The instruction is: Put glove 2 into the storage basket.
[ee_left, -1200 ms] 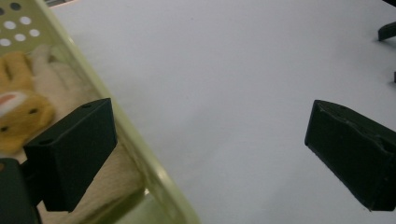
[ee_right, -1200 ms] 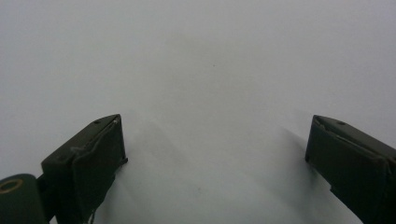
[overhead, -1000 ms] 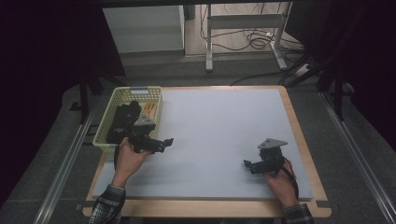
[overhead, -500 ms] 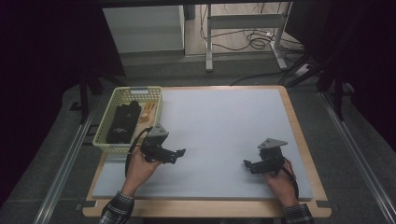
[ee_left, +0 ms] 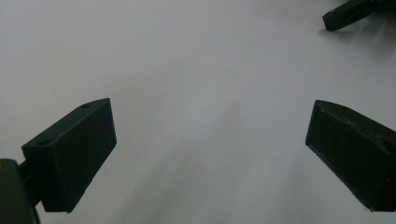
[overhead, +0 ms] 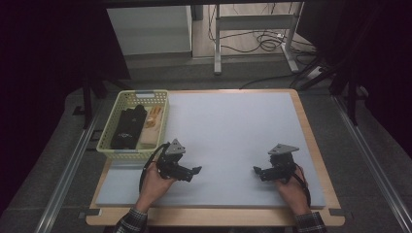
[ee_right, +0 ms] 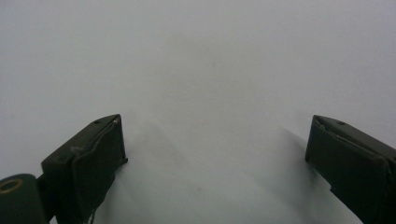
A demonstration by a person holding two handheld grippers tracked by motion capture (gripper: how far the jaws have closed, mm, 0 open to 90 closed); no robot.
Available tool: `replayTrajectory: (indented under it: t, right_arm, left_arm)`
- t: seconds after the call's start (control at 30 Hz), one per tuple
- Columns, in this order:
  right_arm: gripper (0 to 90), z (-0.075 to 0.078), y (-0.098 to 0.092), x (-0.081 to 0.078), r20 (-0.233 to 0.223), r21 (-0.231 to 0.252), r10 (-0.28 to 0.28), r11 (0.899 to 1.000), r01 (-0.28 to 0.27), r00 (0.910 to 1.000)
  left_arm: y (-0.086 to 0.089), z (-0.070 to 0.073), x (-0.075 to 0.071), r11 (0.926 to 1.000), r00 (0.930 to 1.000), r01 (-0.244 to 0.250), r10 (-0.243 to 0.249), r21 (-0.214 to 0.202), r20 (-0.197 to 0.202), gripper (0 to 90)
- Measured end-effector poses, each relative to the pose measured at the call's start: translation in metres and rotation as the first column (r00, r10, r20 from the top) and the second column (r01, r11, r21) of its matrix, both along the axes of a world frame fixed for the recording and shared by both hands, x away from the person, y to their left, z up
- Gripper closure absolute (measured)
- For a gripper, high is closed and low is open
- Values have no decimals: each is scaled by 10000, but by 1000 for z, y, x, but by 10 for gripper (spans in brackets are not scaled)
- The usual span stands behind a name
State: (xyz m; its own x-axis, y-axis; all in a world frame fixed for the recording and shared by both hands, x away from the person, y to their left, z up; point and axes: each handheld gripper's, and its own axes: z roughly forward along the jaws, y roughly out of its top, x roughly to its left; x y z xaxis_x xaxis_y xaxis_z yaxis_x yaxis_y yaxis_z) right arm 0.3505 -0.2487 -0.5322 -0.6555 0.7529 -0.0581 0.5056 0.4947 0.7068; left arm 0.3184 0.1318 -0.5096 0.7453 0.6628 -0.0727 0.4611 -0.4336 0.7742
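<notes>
At the left edge of the table, the yellow basket [overhead: 108, 141] held a long black item [overhead: 127, 127] lying lengthwise along its left and middle, with a small orange object [overhead: 153, 117] beside it toward the far right corner and a pale flat piece [overhead: 147, 140] near the right wall; what any of them were could not be told.

Just right of the basket's near corner, the left gripper [overhead: 193, 171] hovered low over the pale mat [overhead: 233, 121], its jaws spread wide and empty. To do the pick well, it probably needed to turn toward the basket, come in from above and close across the black item's narrow width, clear of the mesh wall.

Farther right, the right gripper [overhead: 257, 170] hung over the mat, jaws likewise parted, nothing between them.
</notes>
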Motion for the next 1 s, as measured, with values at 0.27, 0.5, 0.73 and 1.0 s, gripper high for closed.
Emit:
replayTrajectory:
  t: [0.27, 0.5, 0.73, 1.0]
  right_arm:
    - [45, 0, 0, 0, -1, 3, 1, 10000, -1, 10000]
    - [45, 0, 0, 0, -1, 2, 0, 10000, 0, 10000]
    - [45, 0, 0, 0, 1, 1, 2, 10000, -2, 10000]
    - [45, 0, 0, 0, 1, 2, 2, 10000, -2, 10000]
  left_arm:
    - [1, -18, -1, 9999, 9998, 17, -14, 123, -211, 20]
    - [0, -25, -2, 9992, 9997, 41, -32, 395, -238, 19]
    - [-2, -32, -2, 9977, 9994, 98, -75, 674, -345, 18]
    - [-6, -38, 0, 9933, 9987, 40, 20, 1151, -518, 14]
